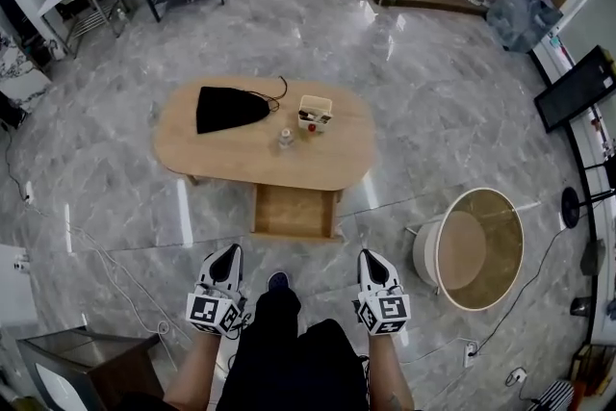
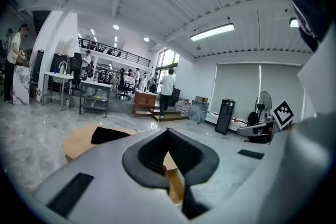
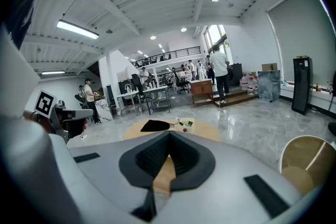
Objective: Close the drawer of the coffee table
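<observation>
Drawer (image 1: pixel 293 211): pulled out from the near side of the coffee table (image 1: pixel 241 154), towards the person. Its wooden inside looks empty. It lies between the table edge and the two tools, so the job is not yet begun.
Left gripper (image 1: pixel 228 257): held low at near left, well short of the drawer front. Its own view shows the jaws brought together at the tip (image 2: pixel 168 131) with nothing between them.
Right gripper (image 1: pixel 370 260): held level with the left one at near right, also apart from the drawer. Its jaws meet in the same way (image 3: pixel 169 134) and hold nothing.
Reason for the pose: a push needs no grasp, so closed tips probably serve as blunt pushers. The pair stands to either side of the drawer's midline, which suits an even shove.
Tabletop load: a black pouch (image 1: pixel 229 108) at far left, a small open box (image 1: pixel 315 112) at far right and a small jar (image 1: pixel 286 139) near the middle. All sit clear of the drawer's path.
Next move, as judged: bring both tips forward to the drawer front and press it away from the person.
Risk: pushing on one side only could skew the drawer in its runners.
</observation>
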### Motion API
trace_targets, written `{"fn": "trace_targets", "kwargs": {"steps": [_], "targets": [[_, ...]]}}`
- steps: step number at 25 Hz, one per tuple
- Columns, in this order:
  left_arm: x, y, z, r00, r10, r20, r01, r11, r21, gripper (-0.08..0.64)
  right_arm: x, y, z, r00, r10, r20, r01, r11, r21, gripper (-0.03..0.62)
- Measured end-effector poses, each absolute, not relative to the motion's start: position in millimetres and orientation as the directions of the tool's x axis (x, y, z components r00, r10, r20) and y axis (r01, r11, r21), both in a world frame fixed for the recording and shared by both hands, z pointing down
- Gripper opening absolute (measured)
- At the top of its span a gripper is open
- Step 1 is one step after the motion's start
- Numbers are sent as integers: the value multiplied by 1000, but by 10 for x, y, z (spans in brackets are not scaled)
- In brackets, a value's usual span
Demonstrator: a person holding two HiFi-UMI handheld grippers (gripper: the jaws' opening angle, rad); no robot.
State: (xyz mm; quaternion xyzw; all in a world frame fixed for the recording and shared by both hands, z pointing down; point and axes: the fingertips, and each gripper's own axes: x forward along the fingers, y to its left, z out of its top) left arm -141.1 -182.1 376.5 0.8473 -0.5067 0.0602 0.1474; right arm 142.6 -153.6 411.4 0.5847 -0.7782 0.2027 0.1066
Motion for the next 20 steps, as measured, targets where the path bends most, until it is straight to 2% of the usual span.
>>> {"fn": "trace_targets", "kwargs": {"steps": [20], "targets": [[-1862, -1758, 7050, 413, -893, 179, -910, -398, 113, 25, 1733, -1384, 7408, -285, -894, 347, -958, 255, -130, 26]]}}
